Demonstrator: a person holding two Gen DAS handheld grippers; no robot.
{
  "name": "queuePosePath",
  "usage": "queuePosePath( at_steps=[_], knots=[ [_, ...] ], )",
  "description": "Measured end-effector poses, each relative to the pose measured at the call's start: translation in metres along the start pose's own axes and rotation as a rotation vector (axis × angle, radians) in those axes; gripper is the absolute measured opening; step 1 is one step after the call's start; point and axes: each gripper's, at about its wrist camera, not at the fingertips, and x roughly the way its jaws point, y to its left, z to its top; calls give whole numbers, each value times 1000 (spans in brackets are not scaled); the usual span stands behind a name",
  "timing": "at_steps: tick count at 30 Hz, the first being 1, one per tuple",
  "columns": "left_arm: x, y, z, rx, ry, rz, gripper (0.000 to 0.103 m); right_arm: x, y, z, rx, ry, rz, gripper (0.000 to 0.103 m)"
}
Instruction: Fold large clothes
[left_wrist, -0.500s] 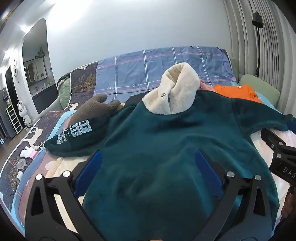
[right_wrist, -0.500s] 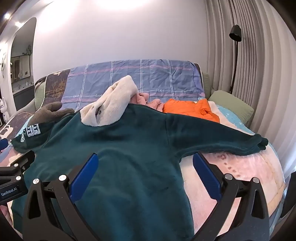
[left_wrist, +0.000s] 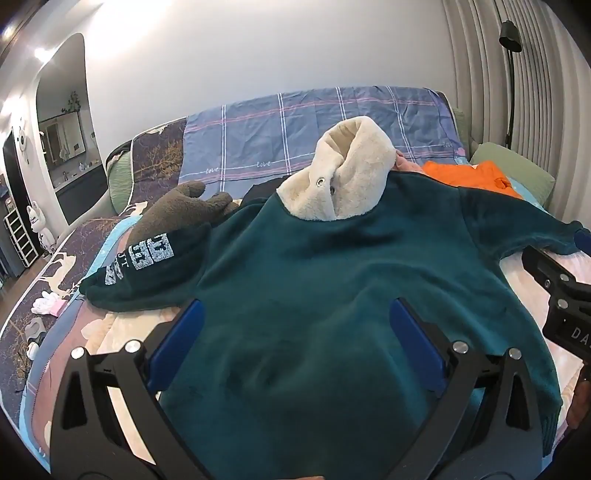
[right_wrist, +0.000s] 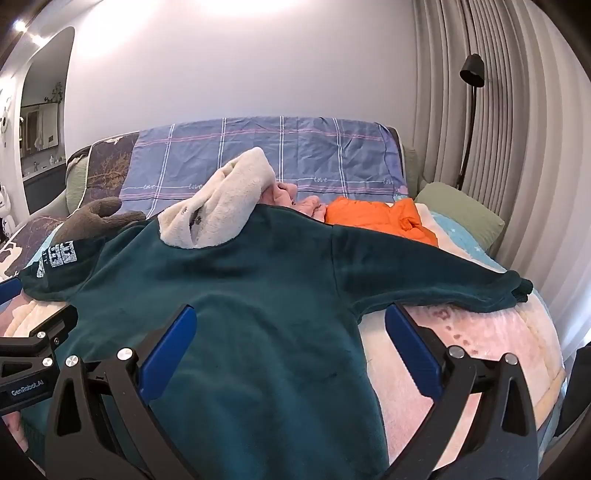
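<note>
Across the bed (right_wrist: 461, 369) lies the green fleece hoodie (left_wrist: 332, 295), back up, sleeves spread. Both left tongs (left_wrist: 295, 332) and right tongs (right_wrist: 288, 339) hover above it, jaws wide apart, gripping nothing. Thick plush could bunch or slip if a pinch catches only one layer. Only the right view shows the far cuff (right_wrist: 517, 291); the left view shows the printed sleeve (left_wrist: 147, 266) clearly.

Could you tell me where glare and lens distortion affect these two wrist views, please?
Left wrist view: ceiling light blows out the white wall at upper left, and the ribbed curtain bows along the fisheye edge. Right wrist view: glare washes the wall's top centre, and the black floor lamp leans curved; the dark green fleece hoodie stays sharp, evenly lit.
</note>
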Motion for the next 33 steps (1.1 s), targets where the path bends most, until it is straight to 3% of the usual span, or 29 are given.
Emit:
queuePosePath(
  at_steps=[21, 28, 33],
  knots=[
    [-1, 1, -6, -11, 12, -31, 101, -8, 2, -6, 4, 1, -2, 102],
    [-6, 1, -8, 1, -93, 39, 101, -6, 4, -7, 0, 4, -1, 102],
    [-3, 6, -7, -20, -58, -41, 101, -3, 5, -7, 2, 9, -1, 102]
  ],
)
